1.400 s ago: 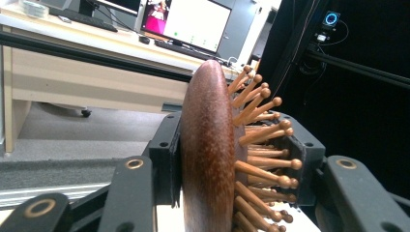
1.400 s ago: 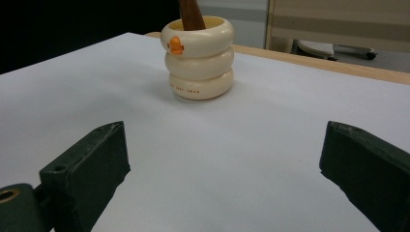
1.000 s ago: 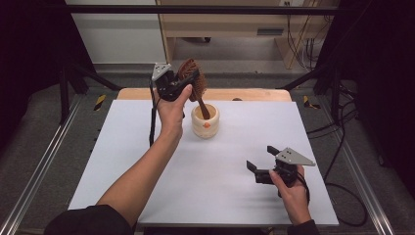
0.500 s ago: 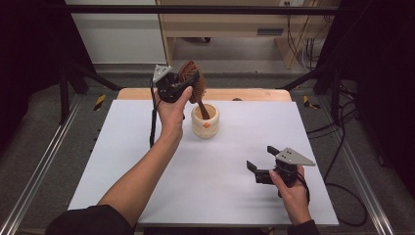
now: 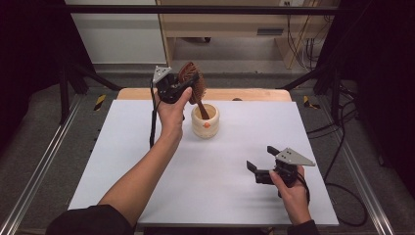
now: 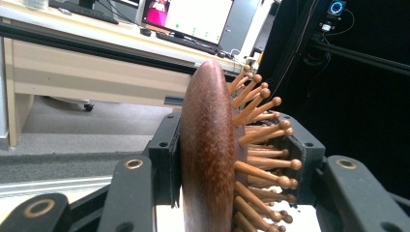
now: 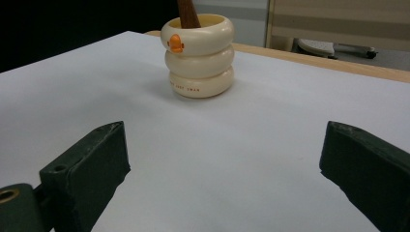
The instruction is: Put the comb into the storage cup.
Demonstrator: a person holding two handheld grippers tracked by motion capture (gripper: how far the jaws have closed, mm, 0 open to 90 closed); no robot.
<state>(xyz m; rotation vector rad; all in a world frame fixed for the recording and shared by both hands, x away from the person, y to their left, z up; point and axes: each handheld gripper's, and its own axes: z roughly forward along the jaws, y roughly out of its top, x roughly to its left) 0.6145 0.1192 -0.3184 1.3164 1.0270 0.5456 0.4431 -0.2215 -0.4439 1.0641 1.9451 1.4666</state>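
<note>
L gripper is clamping the wooden hairbrush by its head, jaws pressing on the smooth back on one side and the pin side on the other; in the left gripper view the brush is sitting edge-on betw. the jaws, pins pointing to that view's right. The hand is holding it up over the far part of the table. Brush's long axis is running steeply, head up and tilted toward far-left, handle slanting down into the cream ringed cup, which is standing upright w/ an orange mark on its side.

R gripper is resting near the table's near-right part, jaws wide apart, gripping nothing, aimed at the cup but well apart from it.

Progress, my read: handle end is already inside the cup, so placing looks mostly done; left is lowering fully and letting go.
</note>
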